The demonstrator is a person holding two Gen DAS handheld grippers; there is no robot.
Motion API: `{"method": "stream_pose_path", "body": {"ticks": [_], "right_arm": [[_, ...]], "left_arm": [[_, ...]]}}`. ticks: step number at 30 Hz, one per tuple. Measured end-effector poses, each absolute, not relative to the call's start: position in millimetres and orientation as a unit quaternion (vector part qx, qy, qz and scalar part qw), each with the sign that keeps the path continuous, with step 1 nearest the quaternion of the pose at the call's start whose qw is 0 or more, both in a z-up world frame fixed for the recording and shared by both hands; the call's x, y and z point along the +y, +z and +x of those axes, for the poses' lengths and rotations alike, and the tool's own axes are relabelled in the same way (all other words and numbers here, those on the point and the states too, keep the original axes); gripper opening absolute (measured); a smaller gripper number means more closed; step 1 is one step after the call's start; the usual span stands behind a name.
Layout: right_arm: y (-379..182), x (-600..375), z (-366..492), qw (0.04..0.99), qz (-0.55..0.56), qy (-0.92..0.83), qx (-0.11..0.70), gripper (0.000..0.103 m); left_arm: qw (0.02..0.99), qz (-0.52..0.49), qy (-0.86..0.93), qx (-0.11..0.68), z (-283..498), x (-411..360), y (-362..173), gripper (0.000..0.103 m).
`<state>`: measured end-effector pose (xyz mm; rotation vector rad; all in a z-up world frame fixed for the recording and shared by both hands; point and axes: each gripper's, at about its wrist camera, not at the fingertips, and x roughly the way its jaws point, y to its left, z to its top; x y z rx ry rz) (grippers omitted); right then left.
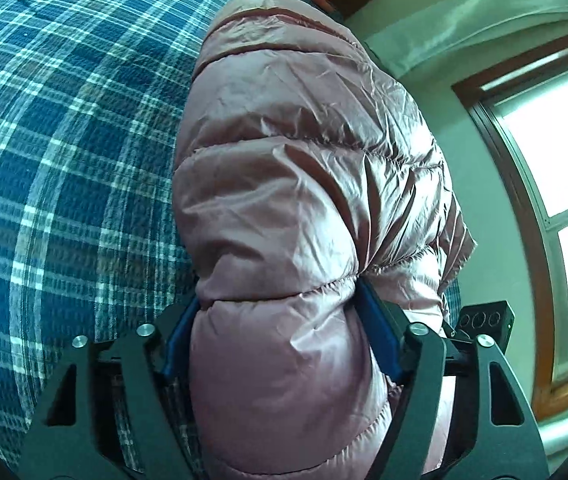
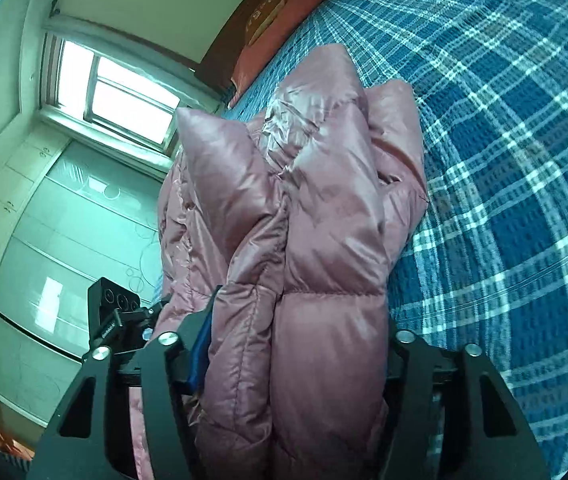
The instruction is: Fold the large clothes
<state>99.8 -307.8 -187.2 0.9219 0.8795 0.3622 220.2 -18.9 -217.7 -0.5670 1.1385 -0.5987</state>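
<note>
Both pairs of jaws stand about half open, each clamped on thick folds of one puffy pink quilted down jacket. The left gripper and right gripper pinch it between blue pads, holding it bunched over one blue-and-white plaid bedspread. One window shows behind.

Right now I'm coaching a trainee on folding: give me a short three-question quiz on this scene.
1. True or false: the left gripper is shut on the pink puffer jacket.
2. The jacket sits over: A) bare floor B) blue plaid bedspread C) wooden table?
3. What does the right gripper clamp?

Key: 1 true; 2 B; 3 a bunched fold of the same jacket.
</note>
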Motion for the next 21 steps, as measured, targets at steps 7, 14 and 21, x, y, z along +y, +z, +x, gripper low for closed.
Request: {"method": "stream_pose_path", "body": {"ticks": [7,14,21], "right_arm": [[-191.1,-302.4,92.8,0.781,0.454,0.170,0.393,0.037],[-177.4,-273.6,105.9,0.787,0.456,0.189,0.369,0.034],[-170.8,-218.4,156.7,0.774,0.463,0.233,0.364,0.034]], "left_arm": [[0.774,-0.253,-0.280,0.509,214.3,-15.2,-198.6,0.041],[0.794,-0.245,-0.277,0.483,221.1,24.7,-169.8,0.038],[0.817,-0.245,-0.246,0.460,241.4,93.8,-152.3,0.037]]}}
